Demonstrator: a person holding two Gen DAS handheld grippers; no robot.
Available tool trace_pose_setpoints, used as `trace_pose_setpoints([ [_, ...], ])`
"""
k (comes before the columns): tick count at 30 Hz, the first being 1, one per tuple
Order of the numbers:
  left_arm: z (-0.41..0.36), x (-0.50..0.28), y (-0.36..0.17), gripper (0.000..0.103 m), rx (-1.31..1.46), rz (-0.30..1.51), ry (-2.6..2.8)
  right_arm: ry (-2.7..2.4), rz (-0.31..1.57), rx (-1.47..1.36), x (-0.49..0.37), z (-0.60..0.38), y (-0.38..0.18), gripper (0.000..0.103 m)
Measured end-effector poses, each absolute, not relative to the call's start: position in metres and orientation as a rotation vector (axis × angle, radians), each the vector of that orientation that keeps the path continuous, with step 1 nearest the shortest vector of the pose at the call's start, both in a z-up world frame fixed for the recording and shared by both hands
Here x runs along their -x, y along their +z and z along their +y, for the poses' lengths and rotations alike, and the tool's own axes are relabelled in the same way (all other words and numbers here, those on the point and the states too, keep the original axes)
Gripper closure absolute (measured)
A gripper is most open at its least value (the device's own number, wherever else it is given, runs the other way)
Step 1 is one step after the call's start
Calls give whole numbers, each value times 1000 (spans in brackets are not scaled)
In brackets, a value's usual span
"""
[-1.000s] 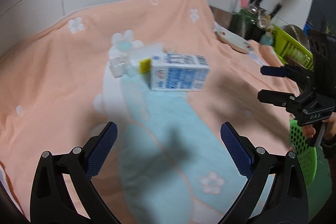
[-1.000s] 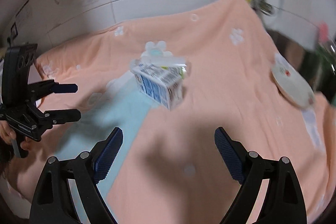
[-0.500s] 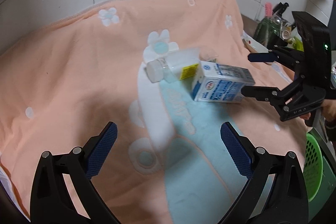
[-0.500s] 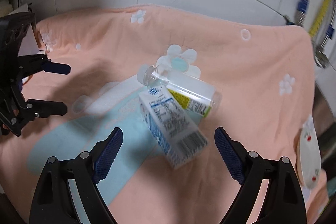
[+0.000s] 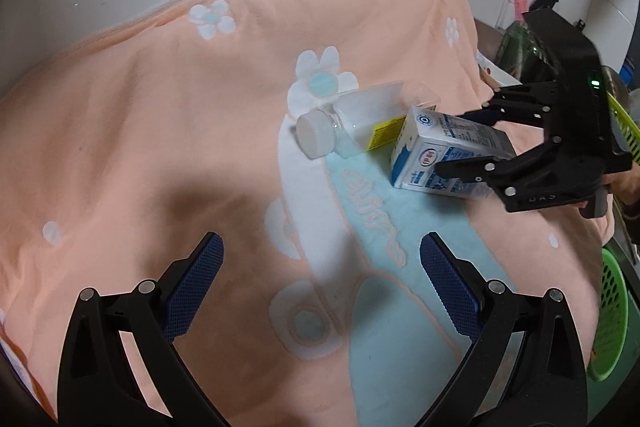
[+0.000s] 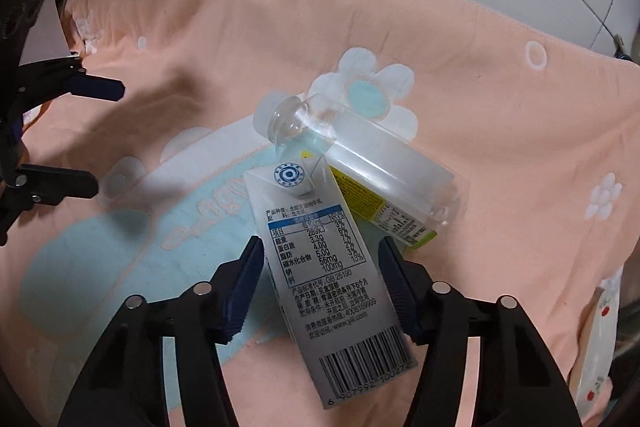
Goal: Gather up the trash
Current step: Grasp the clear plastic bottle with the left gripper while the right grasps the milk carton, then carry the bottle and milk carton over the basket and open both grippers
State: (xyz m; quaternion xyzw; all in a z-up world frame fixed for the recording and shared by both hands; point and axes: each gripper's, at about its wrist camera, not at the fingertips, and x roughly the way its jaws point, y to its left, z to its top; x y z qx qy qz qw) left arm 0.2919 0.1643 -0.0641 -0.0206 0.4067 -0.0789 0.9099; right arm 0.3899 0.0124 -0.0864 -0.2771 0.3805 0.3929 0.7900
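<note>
The milk carton [image 6: 326,263] lies on the peach flowered towel [image 6: 500,155], touching a clear plastic bottle [image 6: 360,163], with the right gripper [image 6: 322,267] closed against its two sides, while the left gripper [image 5: 320,267] hovers wide open, holding nothing.

A white-and-blue milk carton [image 6: 320,259] was laid on its side, touching a clear capped bottle [image 6: 360,163] lying beside it.

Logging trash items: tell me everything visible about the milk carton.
The milk carton is a small white-and-blue paper box printed with a nutrition table and barcode. It lies on its side on the peach towel, its top end against a clear bottle. The right gripper straddles it, pads close at its sides.
</note>
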Motion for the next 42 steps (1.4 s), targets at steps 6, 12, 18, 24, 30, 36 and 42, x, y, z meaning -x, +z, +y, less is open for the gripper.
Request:
trace_pose_setpoints([
  [6,142,-315,-53,6,-75,800,-212,795,843,525,-379,-16,-78,66],
  [12,111,-347,-47,6,-201,785,-263,728,851,466,-355,-57,-69,66],
  [18,77,-379,-51,6,-351,774,-309,689,853,425,-330,-93,-62,66],
  [24,60,-411,-64,6,-421,809,-356,672,855,396,-311,-117,-66,66],
  [30,50,-434,-76,6,-457,847,-415,655,878,372,-301,-135,-73,66],
  [36,50,-453,-89,8,-417,884,-447,645,886,332,-295,-148,-77,66],
  [42,50,-463,-103,19,-417,925,-464,647,886,323,-292,-152,-77,66],
])
